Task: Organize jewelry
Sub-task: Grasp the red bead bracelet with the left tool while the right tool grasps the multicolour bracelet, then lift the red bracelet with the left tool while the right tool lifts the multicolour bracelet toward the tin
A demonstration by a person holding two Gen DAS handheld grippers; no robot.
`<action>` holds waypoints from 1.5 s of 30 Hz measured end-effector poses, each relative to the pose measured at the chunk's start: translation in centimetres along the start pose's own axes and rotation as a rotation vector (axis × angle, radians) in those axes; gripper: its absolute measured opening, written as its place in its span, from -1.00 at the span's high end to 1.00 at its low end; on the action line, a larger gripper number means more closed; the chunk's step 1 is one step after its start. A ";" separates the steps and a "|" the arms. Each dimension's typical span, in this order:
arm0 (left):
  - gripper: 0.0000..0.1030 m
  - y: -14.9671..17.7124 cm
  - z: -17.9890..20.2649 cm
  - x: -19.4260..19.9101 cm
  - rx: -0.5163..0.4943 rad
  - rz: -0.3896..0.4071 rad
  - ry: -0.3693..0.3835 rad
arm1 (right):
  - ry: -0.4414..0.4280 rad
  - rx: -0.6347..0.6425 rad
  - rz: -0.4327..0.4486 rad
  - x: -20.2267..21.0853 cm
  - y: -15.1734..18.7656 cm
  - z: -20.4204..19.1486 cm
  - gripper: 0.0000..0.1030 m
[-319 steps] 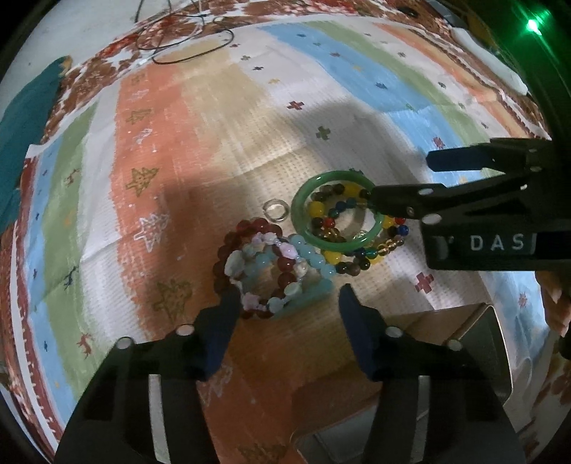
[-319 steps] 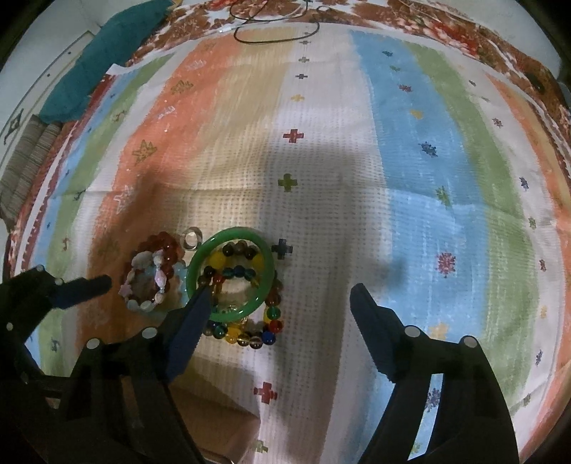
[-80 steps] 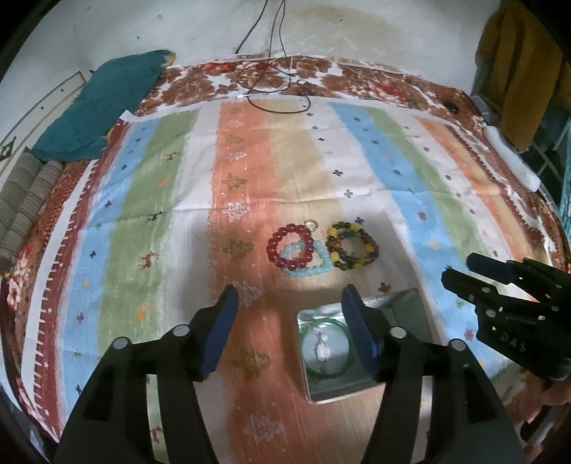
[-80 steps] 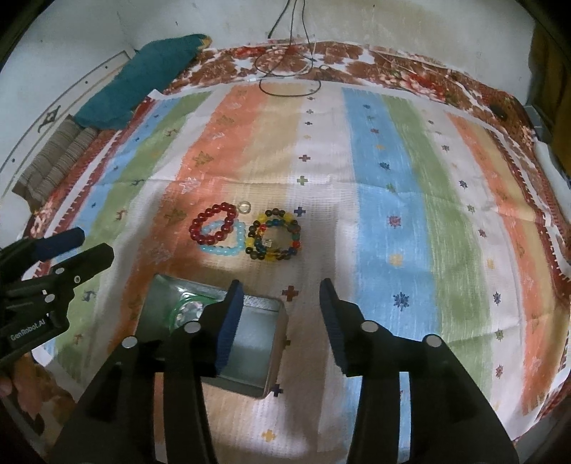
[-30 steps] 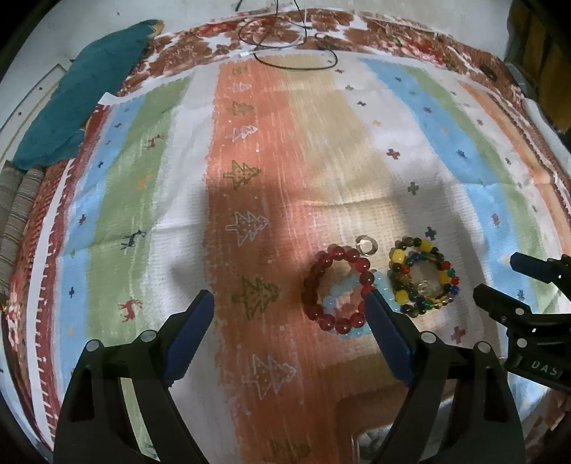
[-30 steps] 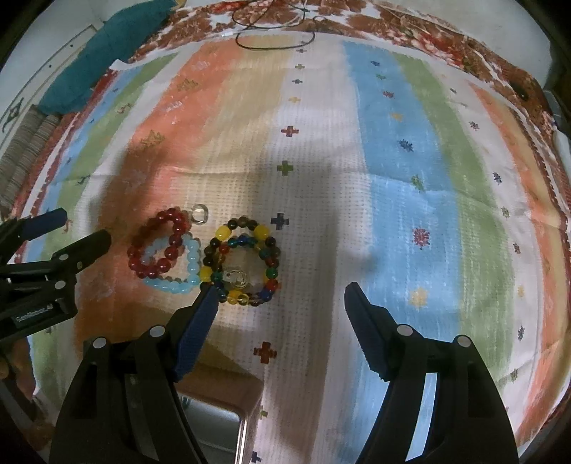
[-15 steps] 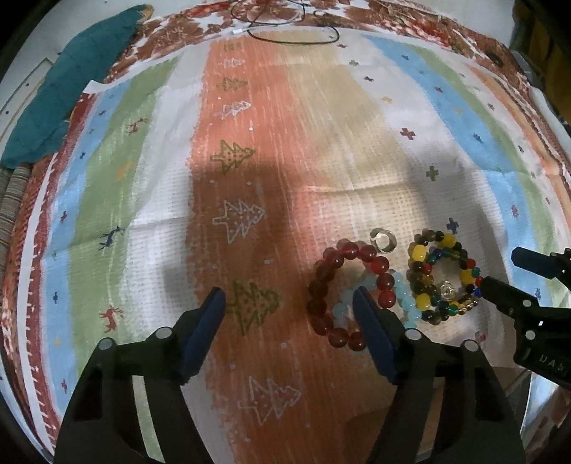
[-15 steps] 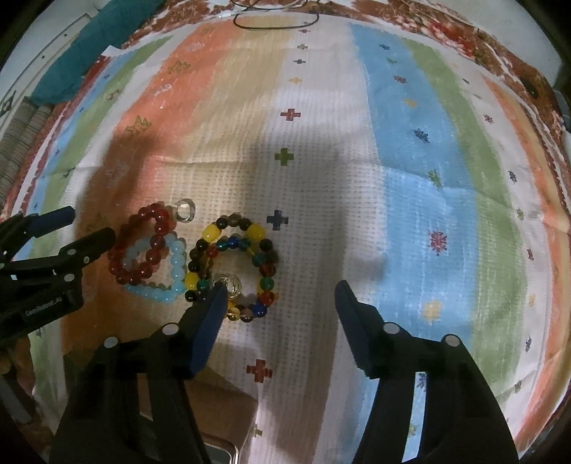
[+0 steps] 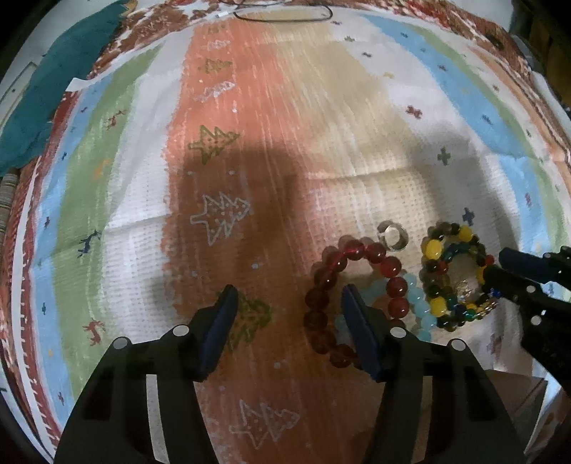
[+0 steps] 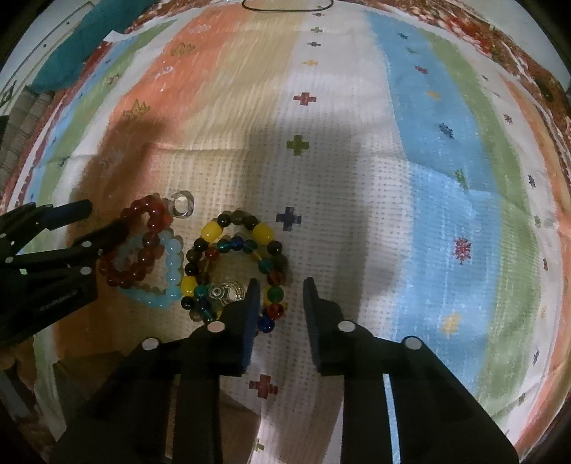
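A red bead bracelet (image 9: 351, 282) lies on the striped cloth over a light-blue bead bracelet (image 9: 415, 307). Right of them lies a multicolour bead bracelet (image 9: 453, 275) with a silver ring (image 10: 228, 291) inside it; a clear ring (image 9: 392, 237) sits just behind. My left gripper (image 9: 287, 307) is open, its right finger at the red bracelet's (image 10: 137, 246) left rim. My right gripper (image 10: 280, 296) is partly closed, its jaws on either side of the multicolour bracelet's (image 10: 235, 260) near-right beads, empty.
The striped cloth (image 10: 357, 142) covers the whole surface. A box edge (image 9: 514, 403) shows at the lower right of the left wrist view. A black cord (image 9: 282, 14) lies at the far edge; a teal cloth (image 9: 43, 103) lies far left.
Both grippers have moved lower and closer to the bracelets. The right gripper's jaws have narrowed around the multicolour bracelet's edge. The left gripper's jaws have narrowed too.
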State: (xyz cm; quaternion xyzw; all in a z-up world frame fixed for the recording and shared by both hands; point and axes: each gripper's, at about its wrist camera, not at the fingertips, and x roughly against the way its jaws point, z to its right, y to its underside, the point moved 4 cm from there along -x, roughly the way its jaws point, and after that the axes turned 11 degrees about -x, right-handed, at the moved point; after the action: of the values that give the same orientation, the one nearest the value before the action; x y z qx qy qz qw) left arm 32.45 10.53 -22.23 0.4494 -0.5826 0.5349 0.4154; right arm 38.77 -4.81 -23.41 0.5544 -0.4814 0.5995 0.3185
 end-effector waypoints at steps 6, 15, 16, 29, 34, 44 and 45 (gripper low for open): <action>0.00 0.0 0.0 -0.9 -0.007 -0.002 -0.015 | -0.012 0.022 -0.010 -0.4 -0.2 -0.4 0.78; 0.75 -0.1 -0.2 -0.5 0.040 -0.011 0.009 | 0.012 0.054 0.026 0.2 -0.1 -1.1 0.80; 0.75 0.0 -0.2 -0.3 0.044 -0.010 0.013 | 0.010 0.052 0.031 0.4 -0.3 -1.1 0.80; 0.75 0.2 0.2 4.4 0.048 0.074 0.043 | 0.002 0.059 0.104 3.8 0.4 -0.3 0.80; 0.75 0.1 1.0 5.9 0.045 0.109 0.043 | -0.026 0.054 0.139 5.2 0.3 -0.3 0.80; 0.75 0.3 1.8 8.7 0.045 0.169 0.037 | -0.070 0.030 0.201 7.6 0.4 -0.3 0.80; 0.75 0.4 1.8 8.9 0.046 0.173 0.039 | -0.073 0.029 0.207 7.9 0.6 -0.3 0.80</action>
State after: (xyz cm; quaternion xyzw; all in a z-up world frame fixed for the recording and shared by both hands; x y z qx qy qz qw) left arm 29.81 7.99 -13.92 0.3963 -0.5987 0.5905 0.3685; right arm 36.70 -5.89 -15.81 0.5277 -0.5386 0.6155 0.2293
